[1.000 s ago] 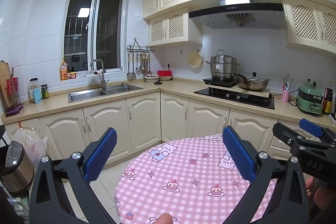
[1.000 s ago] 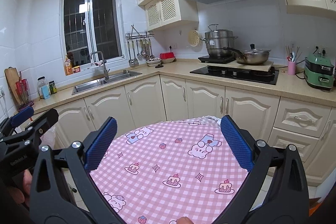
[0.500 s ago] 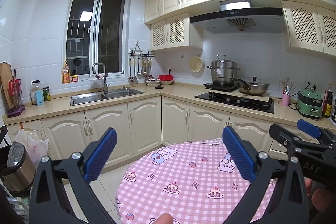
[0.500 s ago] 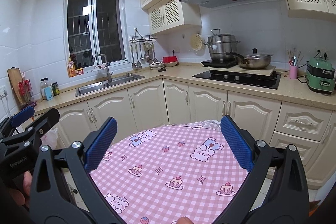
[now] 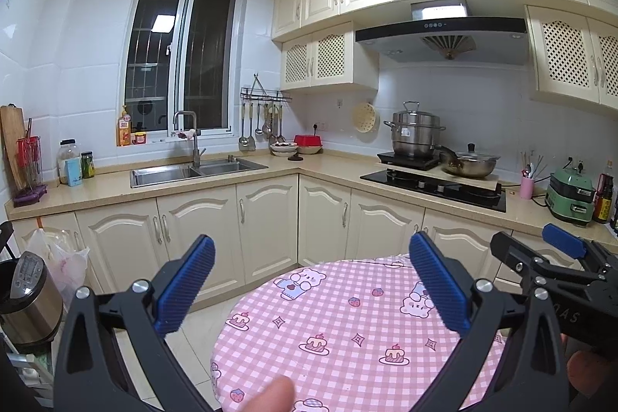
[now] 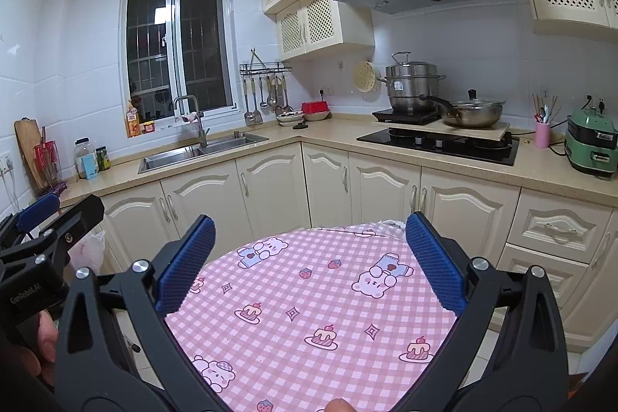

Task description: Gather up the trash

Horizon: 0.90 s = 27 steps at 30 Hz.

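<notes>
My left gripper [image 5: 311,257] is open, with nothing between its blue pads, and hovers over a round table [image 5: 347,315] covered in a pink checked cloth. My right gripper [image 6: 311,238] is open and empty over the same table [image 6: 309,296]. Each gripper shows at the edge of the other's view: the right gripper [image 5: 540,257] on the right, the left gripper [image 6: 58,215] on the left. No loose trash shows on the cloth. A filled plastic bag [image 5: 65,257] hangs at the lower cabinets on the left, seen also as the plastic bag [image 6: 90,250] in the right wrist view.
An L-shaped counter carries a sink [image 5: 193,172], a hob [image 5: 432,186] with a steel pot [image 5: 415,138] and a pan [image 5: 467,165], and a green cooker [image 5: 571,192]. A steel rice cooker [image 5: 27,300] stands low on the left. Tiled floor lies between table and cabinets.
Both views have drifted only slightly, with the table edge a touch lower in frame. Both grippers stay open and empty.
</notes>
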### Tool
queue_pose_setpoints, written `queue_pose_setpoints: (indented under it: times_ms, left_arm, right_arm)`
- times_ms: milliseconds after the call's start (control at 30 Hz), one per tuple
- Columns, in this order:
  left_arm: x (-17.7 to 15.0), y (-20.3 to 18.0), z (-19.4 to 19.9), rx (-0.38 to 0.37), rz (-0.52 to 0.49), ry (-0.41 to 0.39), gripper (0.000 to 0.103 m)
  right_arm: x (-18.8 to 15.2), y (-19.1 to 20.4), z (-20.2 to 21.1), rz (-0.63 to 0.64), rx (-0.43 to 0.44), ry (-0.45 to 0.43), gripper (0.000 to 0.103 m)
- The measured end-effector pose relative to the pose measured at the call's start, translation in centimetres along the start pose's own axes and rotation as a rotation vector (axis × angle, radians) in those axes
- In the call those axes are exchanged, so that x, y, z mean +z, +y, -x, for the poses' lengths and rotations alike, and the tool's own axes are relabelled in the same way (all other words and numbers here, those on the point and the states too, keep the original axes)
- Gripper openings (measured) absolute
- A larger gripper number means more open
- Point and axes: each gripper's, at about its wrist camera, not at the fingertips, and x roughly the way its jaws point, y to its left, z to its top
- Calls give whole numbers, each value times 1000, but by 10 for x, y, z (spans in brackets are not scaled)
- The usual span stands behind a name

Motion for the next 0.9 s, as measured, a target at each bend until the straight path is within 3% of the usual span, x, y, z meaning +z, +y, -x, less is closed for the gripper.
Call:
queue_pose_setpoints:
  times_ms: [567,900]
  left_arm:
    - [-4,10,-4,4,8,-25,99]
    - [-3,7,-9,8,11,1,99]
  right_arm:
    - [-4,-2,-11,-10,9,18,97]
    - [-5,-1,-13,-9,11,19,97]
